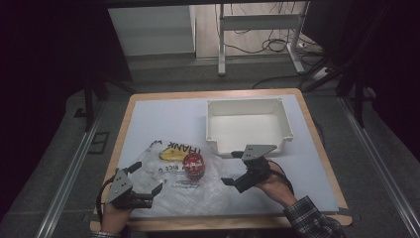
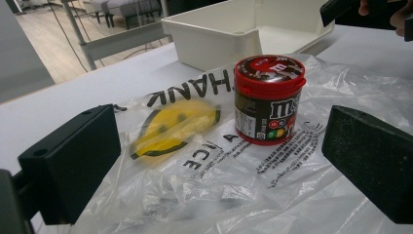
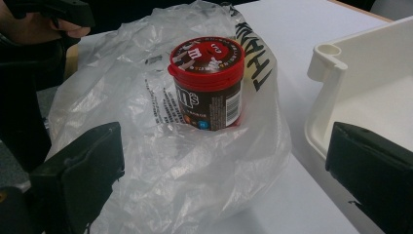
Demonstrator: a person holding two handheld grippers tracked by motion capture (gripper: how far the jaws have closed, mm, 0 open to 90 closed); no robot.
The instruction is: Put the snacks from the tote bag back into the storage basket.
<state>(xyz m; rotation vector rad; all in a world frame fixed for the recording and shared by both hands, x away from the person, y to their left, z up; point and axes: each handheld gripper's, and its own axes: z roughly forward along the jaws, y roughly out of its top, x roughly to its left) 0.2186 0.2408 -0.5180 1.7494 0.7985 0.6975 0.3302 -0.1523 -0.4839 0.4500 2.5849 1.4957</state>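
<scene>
High view: candy jar (image 1: 193, 165) stands on plastic bag (image 1: 168, 193) between wide-open, empty left tongs (image 1: 143, 181) and right tongs (image 1: 233, 168).

Both tools are chunky black things, each with two blocky matte jaws. The left tool (image 1: 146, 182) and right tool (image 1: 236, 167) each have a grey three-cornered plate with little holes on top, plus a black cable. Right arm's got a dark plaid sleeve (image 1: 312, 218).

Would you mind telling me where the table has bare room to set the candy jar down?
Bare patches: the mat left of the white bin, behind the plastic bag; also the bin's floor. Crowded: the near edge, where the jar on the bag sits between the left gripper and right gripper.
</scene>
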